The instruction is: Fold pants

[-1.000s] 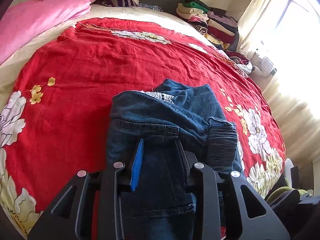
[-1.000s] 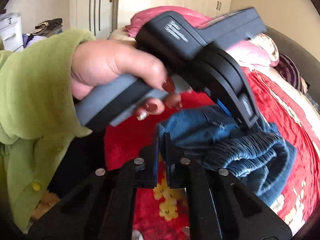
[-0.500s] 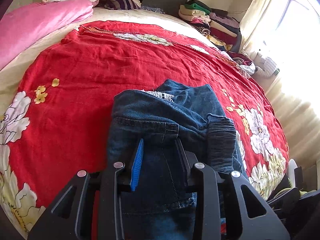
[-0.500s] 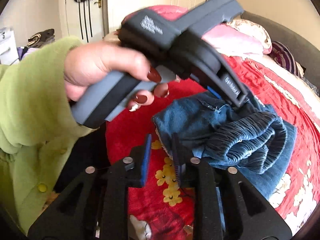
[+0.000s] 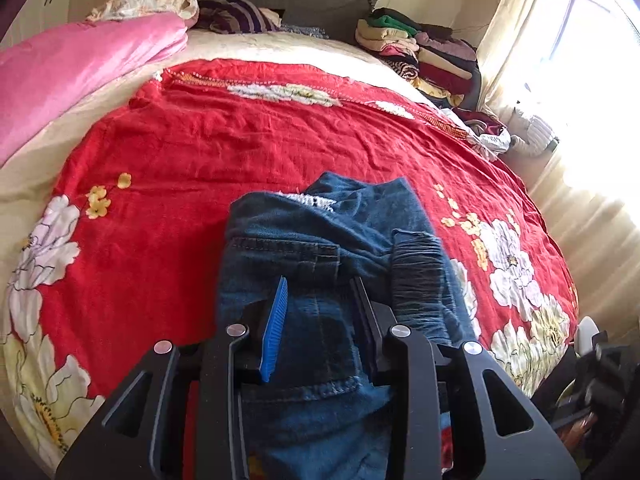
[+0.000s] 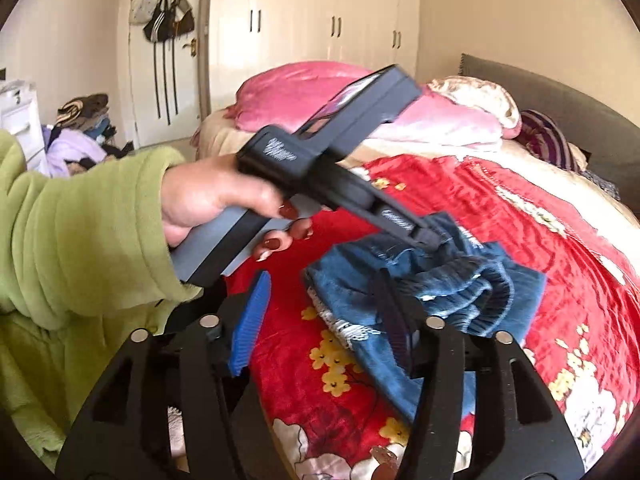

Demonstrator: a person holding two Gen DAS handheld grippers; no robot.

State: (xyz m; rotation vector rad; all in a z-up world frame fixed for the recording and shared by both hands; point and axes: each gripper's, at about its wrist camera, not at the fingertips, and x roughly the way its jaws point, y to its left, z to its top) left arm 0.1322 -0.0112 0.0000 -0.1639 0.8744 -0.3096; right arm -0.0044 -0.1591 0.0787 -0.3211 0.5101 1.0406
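Dark blue jeans (image 5: 320,236) lie folded in a thick bundle on the red flowered bedspread (image 5: 200,152). My left gripper (image 5: 320,280) points down onto them. Its jaws are opening, with a fold of denim still filling the gap and touching both pads. In the right wrist view the same jeans (image 6: 460,280) lie right of centre. There the left gripper (image 6: 428,236) digs its tip into their top, held by a hand (image 6: 208,200) in a green sleeve. My right gripper (image 6: 320,276) hangs above the near edge of the jeans, jaws opening, gripping nothing.
A pink quilt (image 5: 72,68) and pillows (image 5: 152,0) lie at the head of the bed. A stack of folded clothes (image 5: 420,48) sits at the far right corner by the bright curtain (image 5: 580,80). Wardrobe doors (image 6: 320,20) and a door hung with bags (image 6: 168,20) stand behind.
My right gripper went from shut to wide open and lifted back from the jeans' near edge. The left gripper stays planted on the jeans, its gap looking about the same.
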